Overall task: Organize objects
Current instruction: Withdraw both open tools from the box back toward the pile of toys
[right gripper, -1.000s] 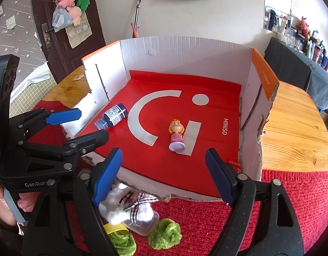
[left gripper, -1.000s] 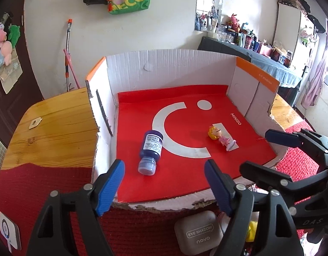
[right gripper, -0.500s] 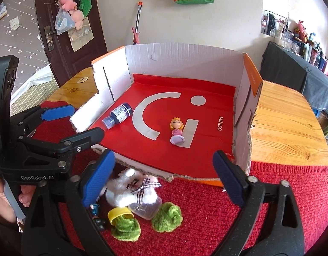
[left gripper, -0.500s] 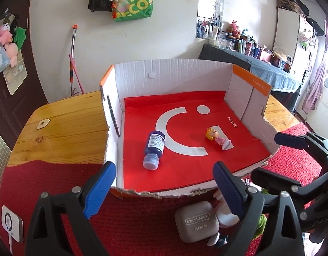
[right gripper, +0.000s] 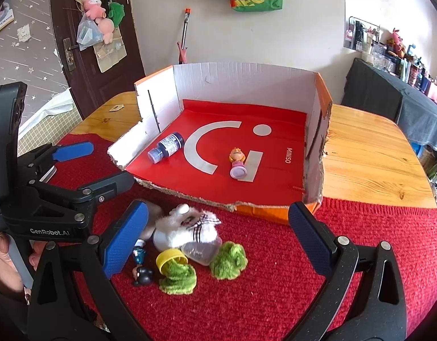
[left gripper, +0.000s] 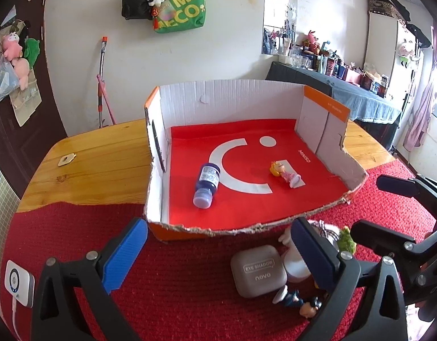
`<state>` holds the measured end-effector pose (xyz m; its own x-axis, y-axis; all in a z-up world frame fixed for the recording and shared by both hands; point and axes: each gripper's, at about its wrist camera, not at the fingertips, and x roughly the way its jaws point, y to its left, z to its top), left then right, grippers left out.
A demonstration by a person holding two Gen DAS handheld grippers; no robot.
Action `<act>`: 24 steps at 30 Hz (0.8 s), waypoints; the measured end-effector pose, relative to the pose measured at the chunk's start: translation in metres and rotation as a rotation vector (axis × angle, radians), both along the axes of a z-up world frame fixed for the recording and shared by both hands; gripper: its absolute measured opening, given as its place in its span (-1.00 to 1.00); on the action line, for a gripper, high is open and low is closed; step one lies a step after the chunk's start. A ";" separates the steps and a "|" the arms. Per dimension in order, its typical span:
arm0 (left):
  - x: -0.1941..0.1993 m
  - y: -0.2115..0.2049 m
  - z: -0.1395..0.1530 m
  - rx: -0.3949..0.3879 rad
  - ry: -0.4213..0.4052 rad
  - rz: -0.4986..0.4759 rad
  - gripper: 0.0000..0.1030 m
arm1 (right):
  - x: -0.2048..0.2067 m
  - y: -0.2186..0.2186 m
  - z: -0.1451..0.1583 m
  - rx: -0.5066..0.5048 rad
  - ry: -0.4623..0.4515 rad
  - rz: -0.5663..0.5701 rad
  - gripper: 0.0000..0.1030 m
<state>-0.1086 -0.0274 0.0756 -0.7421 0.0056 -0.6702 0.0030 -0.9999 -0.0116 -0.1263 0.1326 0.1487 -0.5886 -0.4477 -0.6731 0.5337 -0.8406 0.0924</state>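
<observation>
left hand-held gripper (left gripper: 218,258): jaws opening, nothing between the pads — hangs over the red mat in front of the box
blue bottle (left gripper: 207,182): inside the cardboard box (left gripper: 232,96), left part of the red liner, lying on its side; long axis runs front to back, cap toward the torn front edge; looks rigid, light and round, so likely to roll — best pinched across the body at the label
princess figurine (left gripper: 283,171): in the box right of the bottle, well apart, on its side; head toward back-left, round base toward front-right; small hard plastic, take at the waist
eye-shadow case (left gripper: 257,270): outside the box on the red mat, flat, smooth — grip across opposite edges, may slip
white plush (right gripper: 190,224): just beside the case, soft, squashes; grab the bulk
green fuzzy pieces (right gripper: 228,260): on the mat, soft, light
right hand-held gripper (right gripper: 218,244): jaws opening, empty, above the pile
</observation>
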 end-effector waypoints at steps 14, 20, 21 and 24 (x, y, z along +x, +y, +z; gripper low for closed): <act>0.022 0.008 -0.007 0.005 -0.017 -0.015 1.00 | 0.021 0.011 -0.006 0.006 -0.010 -0.001 0.96; 0.030 0.012 -0.014 0.017 -0.039 -0.032 1.00 | 0.026 0.016 -0.013 0.006 -0.032 0.002 0.96; 0.031 0.013 -0.015 0.022 -0.043 -0.036 1.00 | 0.027 0.016 -0.014 0.009 -0.034 0.003 0.95; 0.035 0.014 -0.018 0.028 -0.052 -0.044 1.00 | 0.030 0.017 -0.018 0.013 -0.037 0.004 0.94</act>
